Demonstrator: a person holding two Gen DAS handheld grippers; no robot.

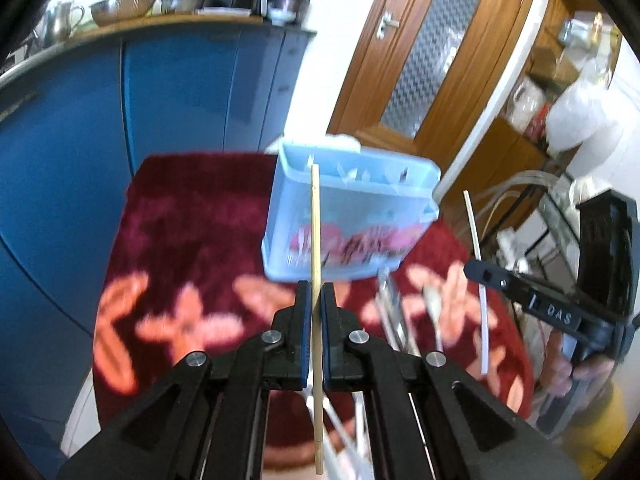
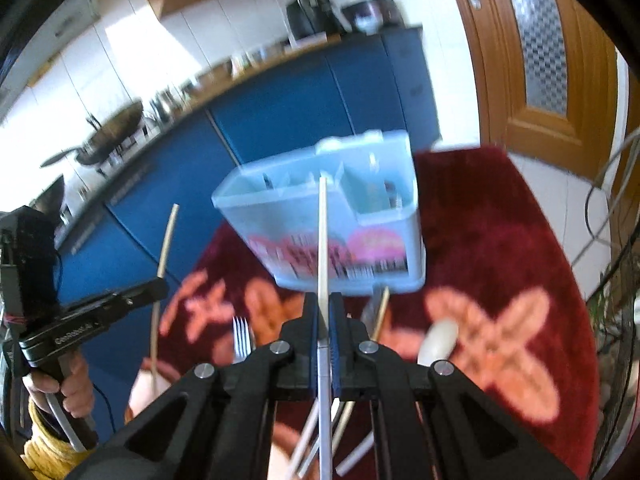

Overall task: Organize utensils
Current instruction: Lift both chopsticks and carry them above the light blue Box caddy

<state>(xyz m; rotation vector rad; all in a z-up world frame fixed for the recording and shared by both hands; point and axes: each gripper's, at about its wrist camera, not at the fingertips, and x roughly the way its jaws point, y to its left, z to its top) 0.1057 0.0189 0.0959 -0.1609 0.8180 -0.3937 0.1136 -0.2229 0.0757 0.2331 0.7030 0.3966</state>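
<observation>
The left gripper (image 1: 316,300), black with blue pads, is clamped on a thin pale wooden chopstick (image 1: 316,240) that stands nearly upright between its jaws, tip reaching up across the front of the translucent light-blue plastic utensil caddy (image 1: 352,216); the right gripper (image 2: 325,312), of the same build, is pinched on a flat white plastic stick (image 2: 323,240) held the same way, its upper end level with the caddy's open divided top; the caddy stands on a dark red plush cloth with orange flower shapes (image 1: 192,248), just beyond both sets of fingers; on that cloth, nearer the person, lie a steel fork (image 2: 241,338), a white spoon (image 2: 439,338) and several more loose sticks, still unsorted. Both sticks are gripped low on their length, so I judge they could pivot in the pads and tip sideways as they are carried over the rim; a tip that catches the rim or an inner divider could slide out of the grip or nudge the light caddy; the two grippers sit near each other, so reaching for the same compartment together could knock one stick against the other.
</observation>
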